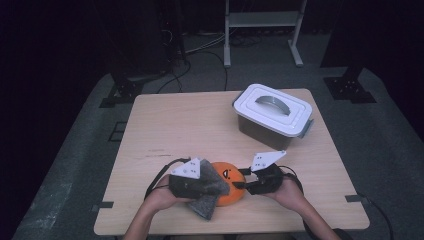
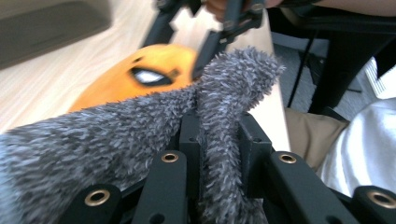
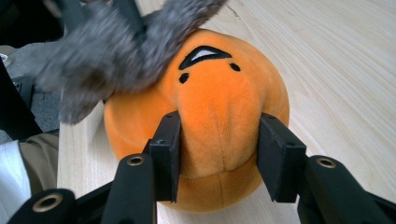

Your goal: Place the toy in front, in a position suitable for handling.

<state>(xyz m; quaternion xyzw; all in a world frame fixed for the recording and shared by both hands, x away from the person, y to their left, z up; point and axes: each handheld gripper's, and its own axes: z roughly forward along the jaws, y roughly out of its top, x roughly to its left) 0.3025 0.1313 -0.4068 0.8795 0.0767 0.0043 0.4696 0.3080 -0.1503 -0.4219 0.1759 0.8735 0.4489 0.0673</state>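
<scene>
An orange plush toy (image 1: 229,191) with a small stitched face lies near the table's front edge. My right gripper (image 1: 240,183) comes in from the right, its jaws pressing into the toy's sides; the right gripper view has the plush (image 3: 219,88) bulging between the pads of the gripper (image 3: 219,140). My left gripper (image 1: 212,186) is shut on a grey fuzzy cloth (image 1: 207,199) that drapes over the toy's left side. In the left gripper view the cloth (image 2: 116,135) is pinched between the jaws of the gripper (image 2: 219,126), with the toy (image 2: 140,79) behind it.
A white-lidded storage bin (image 1: 272,112) with a grey handle stands at the back right of the wooden table (image 1: 185,125). A person's forearms enter from the front edge. Cables and a metal stand lie on the floor beyond.
</scene>
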